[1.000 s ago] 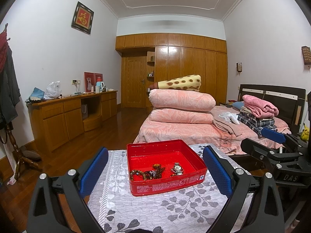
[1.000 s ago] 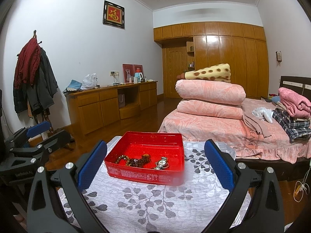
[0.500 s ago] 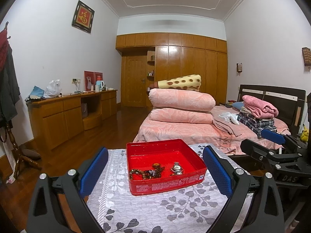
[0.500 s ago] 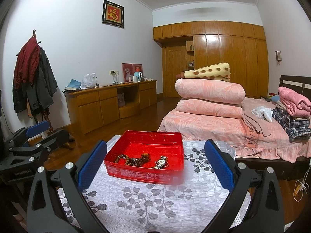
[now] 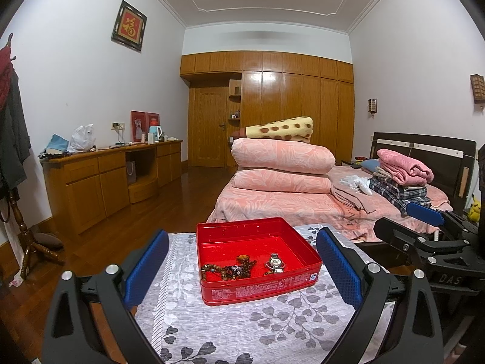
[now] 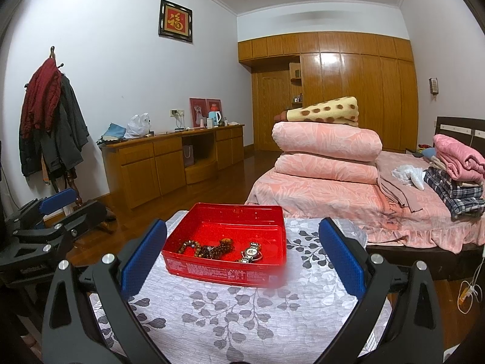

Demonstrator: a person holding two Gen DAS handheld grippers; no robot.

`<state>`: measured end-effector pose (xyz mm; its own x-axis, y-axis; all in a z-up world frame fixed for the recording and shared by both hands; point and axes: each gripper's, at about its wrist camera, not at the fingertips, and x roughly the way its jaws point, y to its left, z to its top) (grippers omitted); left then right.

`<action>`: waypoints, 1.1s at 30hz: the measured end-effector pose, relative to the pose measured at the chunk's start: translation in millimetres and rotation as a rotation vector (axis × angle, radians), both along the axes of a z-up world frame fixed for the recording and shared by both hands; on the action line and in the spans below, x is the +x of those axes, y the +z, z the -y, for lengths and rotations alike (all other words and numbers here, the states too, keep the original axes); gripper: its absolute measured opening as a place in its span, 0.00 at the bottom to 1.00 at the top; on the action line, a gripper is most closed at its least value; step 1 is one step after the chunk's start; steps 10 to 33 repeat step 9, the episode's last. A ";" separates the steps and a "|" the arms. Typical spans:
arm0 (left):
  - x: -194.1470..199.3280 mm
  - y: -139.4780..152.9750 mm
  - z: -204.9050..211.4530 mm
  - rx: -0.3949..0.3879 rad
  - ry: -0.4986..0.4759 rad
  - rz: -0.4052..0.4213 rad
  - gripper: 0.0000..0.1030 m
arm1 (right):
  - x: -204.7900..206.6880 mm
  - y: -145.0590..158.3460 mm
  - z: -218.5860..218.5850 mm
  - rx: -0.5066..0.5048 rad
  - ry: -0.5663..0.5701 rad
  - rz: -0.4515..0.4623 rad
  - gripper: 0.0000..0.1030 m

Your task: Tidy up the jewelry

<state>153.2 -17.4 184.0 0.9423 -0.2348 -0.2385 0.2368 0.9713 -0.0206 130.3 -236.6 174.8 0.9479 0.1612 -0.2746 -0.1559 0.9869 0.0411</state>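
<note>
A shallow red rectangular metal tin (image 5: 257, 261) sits open on the desk, which is covered by a grey-white cloth printed with dark leaf sprigs (image 5: 257, 327). In the left wrist view the tin lies at centre frame; in the right wrist view it lies centre, slightly left (image 6: 225, 251).

Contents of the tin, 2 items:
- A string of brown wooden beads (image 5: 229, 268) lies in a loose heap on the tin floor, toward the near wall and left of middle.
- A silver metal wristwatch with a pale dial (image 5: 274, 263) lies just to the right of the beads, apart from them or barely touching — the pictures do not settle which.

The left gripper (image 5: 241, 268) hangs over the near part of the cloth, its jaws spread wide with the blue pads (image 5: 145, 268) flanking the tin in the frame; nothing is between them in contact. The right gripper (image 6: 241, 256) is likewise held above the cloth with jaws wide apart, holding nothing, its blue pads (image 6: 341, 256) either side of the tin in the frame.

Each gripper shows at the other view's edge: the right one at right, the left one at left.

Behind the desk, right half of both frames, stands a bed with pink bedding (image 5: 288, 206).
</note>
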 end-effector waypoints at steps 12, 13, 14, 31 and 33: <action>1.0 -0.9 0.7 -0.002 -0.001 -0.007 0.93 | 0.0 -0.3 0.7 -0.001 -0.001 0.000 0.94; 1.0 -0.9 0.7 -0.002 -0.001 -0.007 0.93 | 0.0 -0.3 0.7 -0.001 -0.001 0.000 0.94; 1.0 -0.9 0.7 -0.002 -0.001 -0.007 0.93 | 0.0 -0.3 0.7 -0.001 -0.001 0.000 0.94; 1.0 -0.9 0.7 -0.002 -0.001 -0.007 0.93 | 0.0 -0.3 0.7 -0.001 -0.001 0.000 0.94; 1.0 -0.9 0.7 -0.002 -0.001 -0.007 0.93 | 0.0 -0.3 0.7 -0.001 -0.001 0.000 0.94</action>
